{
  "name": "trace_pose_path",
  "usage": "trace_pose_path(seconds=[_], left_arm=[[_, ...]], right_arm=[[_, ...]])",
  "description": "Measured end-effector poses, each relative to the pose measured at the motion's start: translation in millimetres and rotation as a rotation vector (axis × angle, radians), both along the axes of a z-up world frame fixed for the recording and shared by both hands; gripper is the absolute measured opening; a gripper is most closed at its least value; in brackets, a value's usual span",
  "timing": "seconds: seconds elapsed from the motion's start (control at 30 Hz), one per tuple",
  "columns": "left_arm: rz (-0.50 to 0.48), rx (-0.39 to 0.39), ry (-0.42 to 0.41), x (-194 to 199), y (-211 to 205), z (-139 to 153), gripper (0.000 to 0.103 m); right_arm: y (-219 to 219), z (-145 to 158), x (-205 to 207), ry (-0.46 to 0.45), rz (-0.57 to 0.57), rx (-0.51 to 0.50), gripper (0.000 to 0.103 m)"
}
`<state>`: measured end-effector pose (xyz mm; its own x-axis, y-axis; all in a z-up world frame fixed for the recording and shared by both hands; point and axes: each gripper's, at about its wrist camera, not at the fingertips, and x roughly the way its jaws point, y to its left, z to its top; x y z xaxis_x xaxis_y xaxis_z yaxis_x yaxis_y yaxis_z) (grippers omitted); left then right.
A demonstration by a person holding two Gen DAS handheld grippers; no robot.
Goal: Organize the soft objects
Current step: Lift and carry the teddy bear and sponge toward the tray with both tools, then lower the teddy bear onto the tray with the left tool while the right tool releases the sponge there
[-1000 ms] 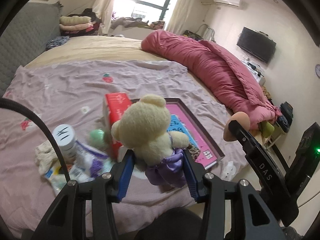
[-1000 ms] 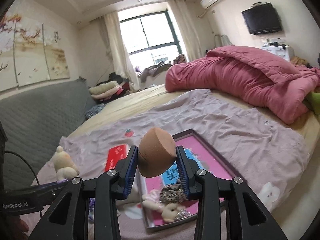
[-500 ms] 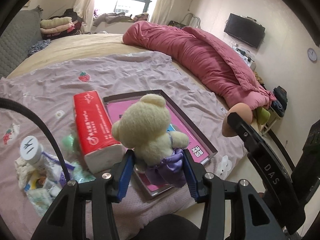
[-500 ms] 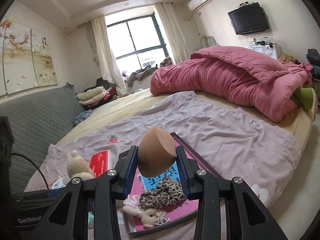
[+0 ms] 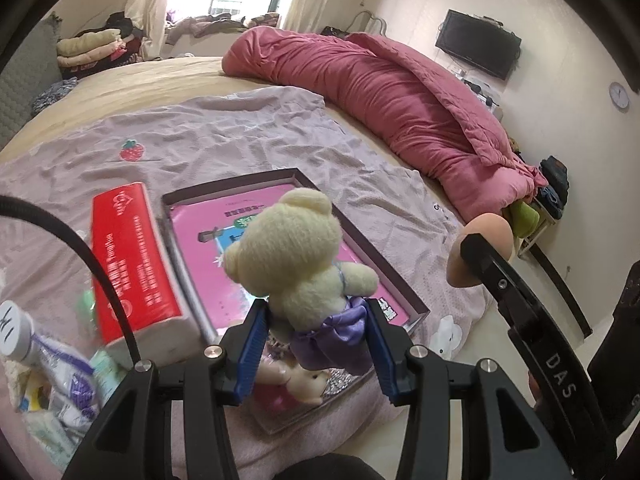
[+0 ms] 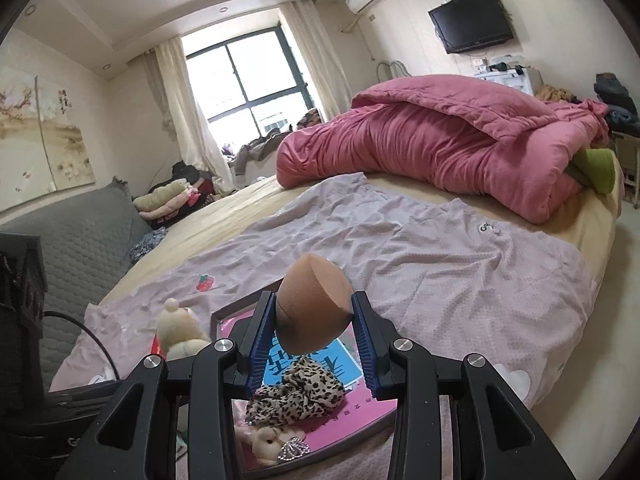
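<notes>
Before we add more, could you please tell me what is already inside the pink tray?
Inside the pink tray lie a leopard-print scrunchie, a small plush toy and a sparkly clip. The claws and held toys cover part of its floor.

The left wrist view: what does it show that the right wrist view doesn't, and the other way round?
Only the left wrist view shows the red tissue pack, the white-capped bottle and the round wall clock. Only the right wrist view shows the leopard-print scrunchie and the wall painting. Both show the cream teddy bear in a purple dress, the tan makeup sponge, the pink-lined tray and the pink quilt.
</notes>
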<state>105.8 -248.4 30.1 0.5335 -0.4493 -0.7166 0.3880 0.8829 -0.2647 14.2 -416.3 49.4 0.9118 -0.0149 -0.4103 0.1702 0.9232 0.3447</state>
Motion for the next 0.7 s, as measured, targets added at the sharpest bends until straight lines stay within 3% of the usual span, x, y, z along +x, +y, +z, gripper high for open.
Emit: trace_pose_path(seconds=[0.27, 0.7], left_arm=[[-0.044, 0.027, 0.039, 19.8, -22.1, -18.9, 0.048], [-0.054, 0.045, 0.189, 56.1, -35.8, -68.1, 0.049]], right_arm=[[-14.1, -15.5, 10.7, 0.047, -0.017, 0.028, 0.039], [-25.8, -57.7, 36.7, 0.219, 0.010, 0.039, 0.039]])
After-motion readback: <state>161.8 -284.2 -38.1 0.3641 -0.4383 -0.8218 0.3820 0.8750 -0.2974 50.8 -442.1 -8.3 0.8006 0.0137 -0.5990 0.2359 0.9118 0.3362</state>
